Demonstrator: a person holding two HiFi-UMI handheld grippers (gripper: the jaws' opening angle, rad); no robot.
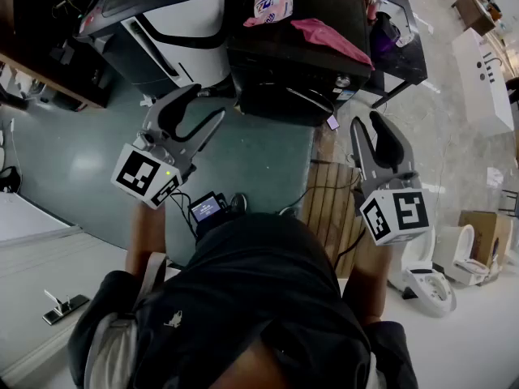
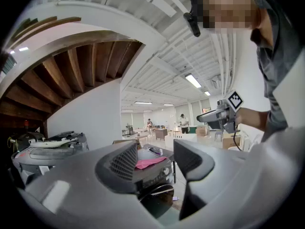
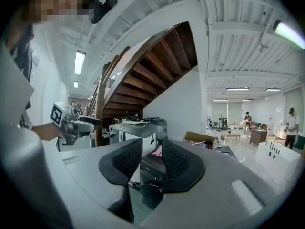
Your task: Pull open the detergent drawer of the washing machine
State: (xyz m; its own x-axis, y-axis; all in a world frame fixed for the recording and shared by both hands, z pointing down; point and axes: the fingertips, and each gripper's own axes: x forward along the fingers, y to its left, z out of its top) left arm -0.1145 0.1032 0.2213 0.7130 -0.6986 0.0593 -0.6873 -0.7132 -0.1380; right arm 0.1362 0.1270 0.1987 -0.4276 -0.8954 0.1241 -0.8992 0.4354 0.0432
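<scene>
The black washing machine [image 1: 284,63] stands ahead of me with a pink cloth [image 1: 328,37] on its top; its control knob [image 1: 345,81] faces me. I cannot make out the detergent drawer on the dark front. My left gripper [image 1: 207,102] hovers short of the machine's left front corner, jaws apart and empty. To the right, my right gripper [image 1: 366,120] is held off the machine's right front, its jaws a little apart with nothing in them. In the left gripper view the machine [image 2: 155,178] shows through the left gripper [image 2: 155,159]. The right gripper [image 3: 152,159] frames the machine [image 3: 151,171] too.
A white and black appliance [image 1: 162,23] stands left of the washing machine. A wooden slatted floor panel [image 1: 328,205] lies in front of me, with cables and a small screen device [image 1: 207,207]. A white counter [image 1: 486,79], a cardboard box [image 1: 478,225] and white fixtures [image 1: 430,286] are on the right.
</scene>
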